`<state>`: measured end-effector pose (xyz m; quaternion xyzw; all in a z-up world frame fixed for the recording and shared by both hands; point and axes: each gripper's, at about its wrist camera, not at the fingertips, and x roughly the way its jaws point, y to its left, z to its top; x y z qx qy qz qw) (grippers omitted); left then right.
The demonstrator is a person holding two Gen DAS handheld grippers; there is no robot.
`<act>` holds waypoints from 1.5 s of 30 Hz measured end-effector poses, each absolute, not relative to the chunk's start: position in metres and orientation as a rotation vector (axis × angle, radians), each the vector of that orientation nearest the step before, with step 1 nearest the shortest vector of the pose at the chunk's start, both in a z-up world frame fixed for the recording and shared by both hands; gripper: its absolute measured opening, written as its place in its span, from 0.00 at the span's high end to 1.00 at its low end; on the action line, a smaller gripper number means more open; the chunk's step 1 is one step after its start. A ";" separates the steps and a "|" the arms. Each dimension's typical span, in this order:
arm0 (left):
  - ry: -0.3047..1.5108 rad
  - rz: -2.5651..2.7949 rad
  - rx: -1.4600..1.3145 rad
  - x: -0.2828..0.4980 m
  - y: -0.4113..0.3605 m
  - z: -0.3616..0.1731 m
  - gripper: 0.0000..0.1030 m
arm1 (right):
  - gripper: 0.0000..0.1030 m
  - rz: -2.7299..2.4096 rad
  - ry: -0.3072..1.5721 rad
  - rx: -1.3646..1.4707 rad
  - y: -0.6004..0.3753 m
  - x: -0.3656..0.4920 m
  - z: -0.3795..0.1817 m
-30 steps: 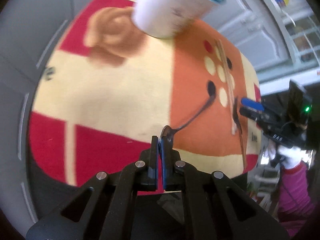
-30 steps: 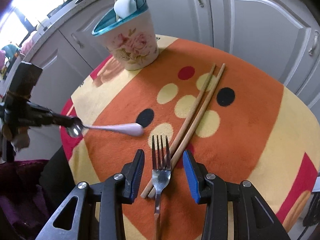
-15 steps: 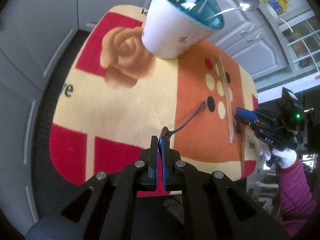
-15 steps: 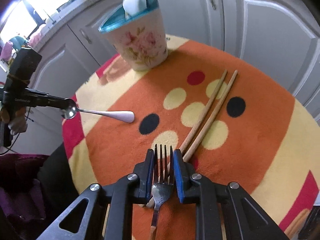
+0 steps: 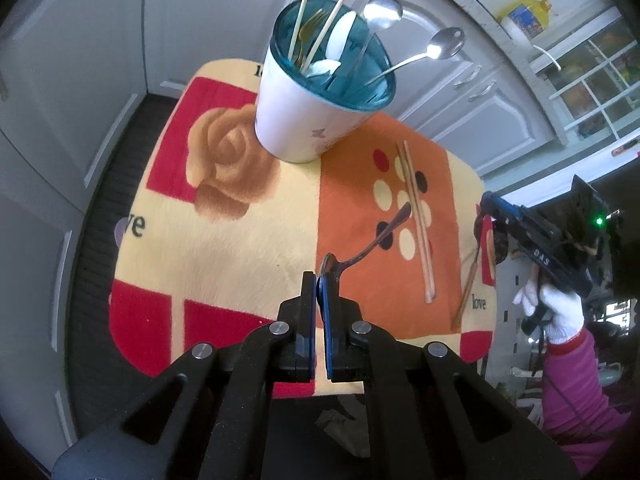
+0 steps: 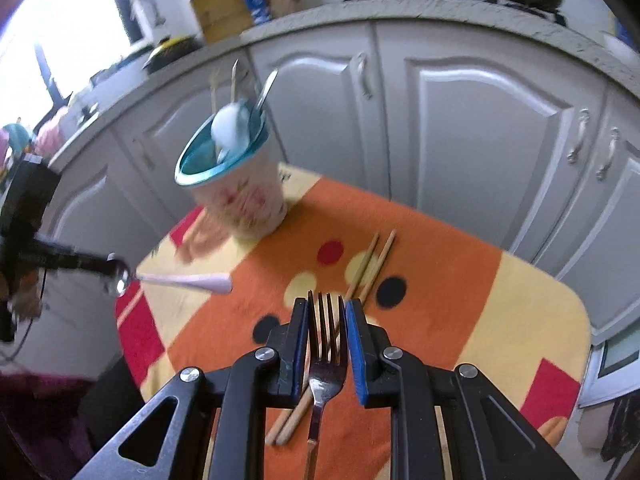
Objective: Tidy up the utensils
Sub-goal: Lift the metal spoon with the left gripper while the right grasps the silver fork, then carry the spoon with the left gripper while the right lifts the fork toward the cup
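Your left gripper [image 5: 319, 285] is pinched nearly shut on the bowl of a spoon [image 5: 362, 254], whose handle runs away from the jaws, up and to the right over the orange half of the desk [image 5: 248, 240], ending near the dotted patch. Your right gripper [image 6: 327, 330] has just been closing and now clamps a fork [image 6: 326, 354] by its head, the pads pressing on either edge; the tines point forward past the fingertips toward the cabinets, and the handle trails back under the gripper, so its long axis lies along the gripper's own line. Both pieces look lifted clear of the cloth, though the fork's handle end is cut off at the edge of the view. Out beyond them, the cup [image 5: 320, 96] stands upright at the far side of the desk and already holds several spoons, a fork and thin sticks, so part of the sorting is done. Two chopsticks [image 6: 362, 276] lie side by side on the orange area, running from near the cup back toward you. As I judge it, you have the spoon and fork to drop into the cup, then the chopsticks to collect.
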<state>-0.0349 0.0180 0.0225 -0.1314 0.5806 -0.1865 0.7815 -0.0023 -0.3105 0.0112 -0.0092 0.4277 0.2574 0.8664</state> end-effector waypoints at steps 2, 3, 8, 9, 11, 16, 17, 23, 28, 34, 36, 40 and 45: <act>1.250 -0.403 -0.282 -0.036 0.018 0.025 0.99 | 0.82 0.525 0.864 -0.014 -0.309 -0.001 0.019; 1.248 -0.403 -0.280 -0.036 0.018 0.026 0.99 | 0.83 0.522 0.849 -0.015 -0.308 -0.002 0.024; 1.241 -0.401 -0.288 -0.036 0.017 0.029 0.98 | 0.83 0.507 0.808 -0.033 -0.313 -0.013 0.038; 1.239 -0.402 -0.287 -0.036 0.017 0.030 0.98 | 0.83 0.501 0.803 -0.037 -0.315 -0.016 0.040; 1.237 -0.407 -0.283 -0.036 0.015 0.031 0.98 | 0.83 0.493 0.793 -0.038 -0.320 -0.023 0.046; 1.224 -0.429 -0.276 -0.034 0.007 0.039 0.98 | 0.84 0.464 0.765 -0.042 -0.331 -0.033 0.060; 1.219 -0.434 -0.274 -0.033 0.005 0.042 0.98 | 0.84 0.466 0.762 -0.037 -0.332 -0.034 0.062; 1.205 -0.438 -0.264 -0.034 0.004 0.052 0.98 | 0.86 0.485 0.731 -0.069 -0.323 -0.048 0.075; 1.204 -0.428 -0.272 -0.036 0.007 0.052 0.98 | 0.86 0.484 0.734 -0.089 -0.323 -0.062 0.076; 1.202 -0.435 -0.263 -0.037 0.003 0.055 0.98 | 0.88 0.488 0.745 -0.084 -0.327 -0.086 0.082; 1.201 -0.440 -0.260 -0.036 0.001 0.055 0.98 | 0.95 0.485 0.748 -0.081 -0.328 -0.090 0.081; 1.197 -0.451 -0.255 -0.035 -0.003 0.058 0.98 | 0.95 0.470 0.746 -0.072 -0.330 -0.092 0.081; 1.188 -0.456 -0.266 -0.036 0.002 0.066 0.98 | 0.95 0.469 0.735 -0.077 -0.329 -0.087 0.087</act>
